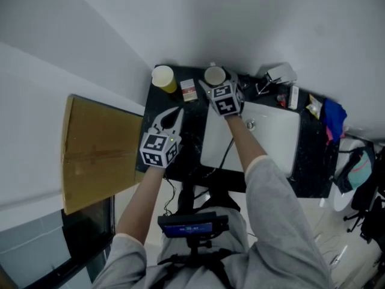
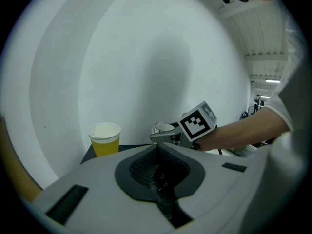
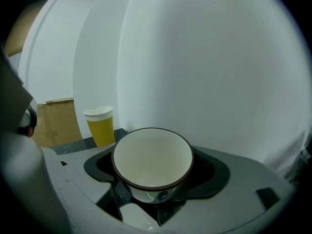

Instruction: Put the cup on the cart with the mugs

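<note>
At the far left a brown cardboard box (image 1: 99,149) lies flat beside the black tabletop (image 1: 191,122); no print shows on it. On the table's far left corner stands a yellow paper cup (image 1: 163,77) with a white top, its side plain. The left gripper (image 1: 175,113) hangs over the near left part of the table. Its jaws are pressed together to a point with nothing between them, and its marker cube (image 1: 159,149) shows only black-and-white squares, no letters. Just right of the yellow cup lies a small box (image 1: 188,90) with red and white print too small to read. Right of that, at the table's far edge, the right gripper (image 1: 218,86) pinches the cup (image 3: 152,162), a white cup with a dark brown rim. It stands upright and empty in the hollow between the spread jaws. Whether its base touches the table I cannot tell. No mugs can be made out near it. Next to the right, a flat white panel (image 1: 271,143) covers the middle of the table. Beyond it at the right edge lies a clutter of small items with a blue cloth (image 1: 334,116); any labels there are blurred. Near the person's chest a device (image 1: 192,227) shows a lit blue screen whose text is too small to read.
</note>
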`<state>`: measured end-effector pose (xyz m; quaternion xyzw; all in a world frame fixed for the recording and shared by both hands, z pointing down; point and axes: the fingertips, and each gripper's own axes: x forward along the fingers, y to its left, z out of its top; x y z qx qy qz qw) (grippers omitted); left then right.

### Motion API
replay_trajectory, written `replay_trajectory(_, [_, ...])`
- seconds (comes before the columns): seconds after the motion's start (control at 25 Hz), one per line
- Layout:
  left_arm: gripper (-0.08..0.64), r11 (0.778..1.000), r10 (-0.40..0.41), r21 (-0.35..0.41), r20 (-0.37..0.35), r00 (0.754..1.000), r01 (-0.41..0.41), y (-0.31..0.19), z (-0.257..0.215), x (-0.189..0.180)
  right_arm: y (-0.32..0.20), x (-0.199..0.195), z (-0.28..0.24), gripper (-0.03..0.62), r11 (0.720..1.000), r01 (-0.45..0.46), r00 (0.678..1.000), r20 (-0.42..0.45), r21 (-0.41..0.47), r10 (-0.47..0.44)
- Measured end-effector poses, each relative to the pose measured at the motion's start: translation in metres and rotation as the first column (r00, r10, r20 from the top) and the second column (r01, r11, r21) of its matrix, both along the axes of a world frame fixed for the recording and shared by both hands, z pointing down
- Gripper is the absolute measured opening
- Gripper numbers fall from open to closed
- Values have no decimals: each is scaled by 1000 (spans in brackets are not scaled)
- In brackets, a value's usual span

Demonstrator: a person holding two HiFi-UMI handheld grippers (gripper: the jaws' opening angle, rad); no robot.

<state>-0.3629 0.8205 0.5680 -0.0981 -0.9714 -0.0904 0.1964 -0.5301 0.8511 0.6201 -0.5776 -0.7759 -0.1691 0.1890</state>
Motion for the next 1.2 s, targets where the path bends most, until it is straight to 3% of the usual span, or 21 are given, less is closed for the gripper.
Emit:
replay_trajectory(0.2, [0,1000,29,-4,21,999,-29,-8,-12,8,-26,10,-29,400,1000,-7,1000,-10,-11,7])
replay_trajectory(0.48, [0,995,100,-14,40,994,-99,-29,-31,26,-78,52,-67,400,1000,7,1000,-27,-17,-7])
replay_trajectory(0.92, [0,976,219,-18,57,974,-218,-64,-44,77,-172,131,-94,401,995,-92,995,-41,-47,90])
replay_trajectory(1.08, [0,957,290,-44,68,955,-288,-81,-54,92,-205,155,-93,402,988,-146,989,-18,-43,146])
replay_trajectory(1.2, [0,925,375,-88,82,923,-368,-101,-66,99,-230,173,-98,402,979,-197,980,-12,-49,197])
